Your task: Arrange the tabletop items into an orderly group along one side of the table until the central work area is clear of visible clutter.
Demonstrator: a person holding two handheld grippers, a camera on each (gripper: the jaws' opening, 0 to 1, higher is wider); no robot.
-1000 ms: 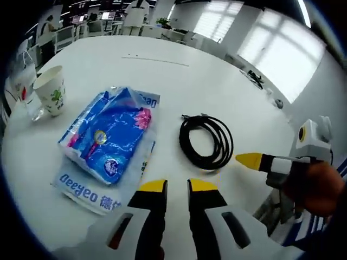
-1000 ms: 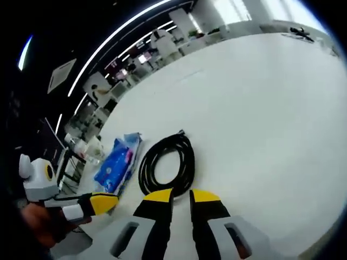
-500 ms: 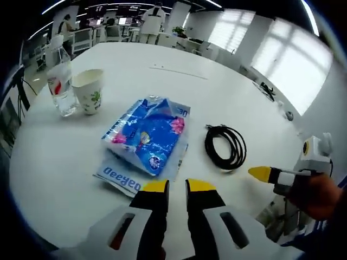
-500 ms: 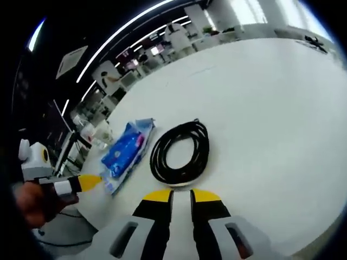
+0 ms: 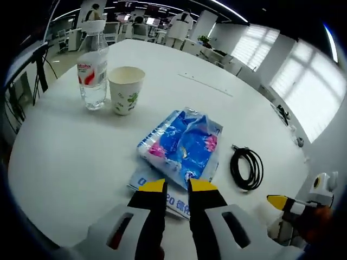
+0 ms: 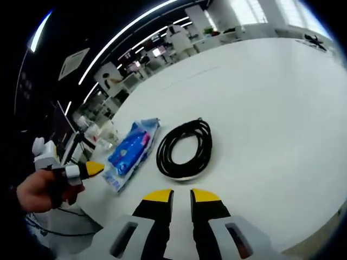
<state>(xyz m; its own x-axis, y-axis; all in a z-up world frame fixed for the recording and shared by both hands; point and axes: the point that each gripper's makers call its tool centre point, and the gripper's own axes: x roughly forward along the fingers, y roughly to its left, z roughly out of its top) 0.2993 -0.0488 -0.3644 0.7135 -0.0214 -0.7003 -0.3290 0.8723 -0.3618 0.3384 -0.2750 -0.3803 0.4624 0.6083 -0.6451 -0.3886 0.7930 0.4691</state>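
Hovering over the near edge of the white worktop (image 5: 65, 162), the left hand-held gripper (image 5: 176, 187) shows its yellow-tipped jaws nearly pressed together, a thin gap between them and nothing pinched. Just beyond its tips lies the blue tissue pack (image 5: 181, 146), crumpled, with a flat white printed sheet under its near edge. Ahead and to the left of that gripper — well past the pack — stand a paper cup (image 5: 126, 89) and a clear water bottle (image 5: 94, 70) with a red label, upright, just beside each other; whether they touch I cannot tell. To the right of the pack, apart from it, lies the coiled black cable (image 5: 246, 169). At the far right of the left gripper view the yellow tip of the other hand-held gripper comes in, gripped by a hand (image 5: 317, 227).

Right hand-held gripper (image 6: 176, 195): jaws also close together with a narrow gap, holding nothing, above bare worktop. Straight ahead of its tips lies the cable, flat, loops loosely stacked. Left of the cable sits the tissue pack, apart from it. Further left the other gripper's yellow tip shows, held in a hand.
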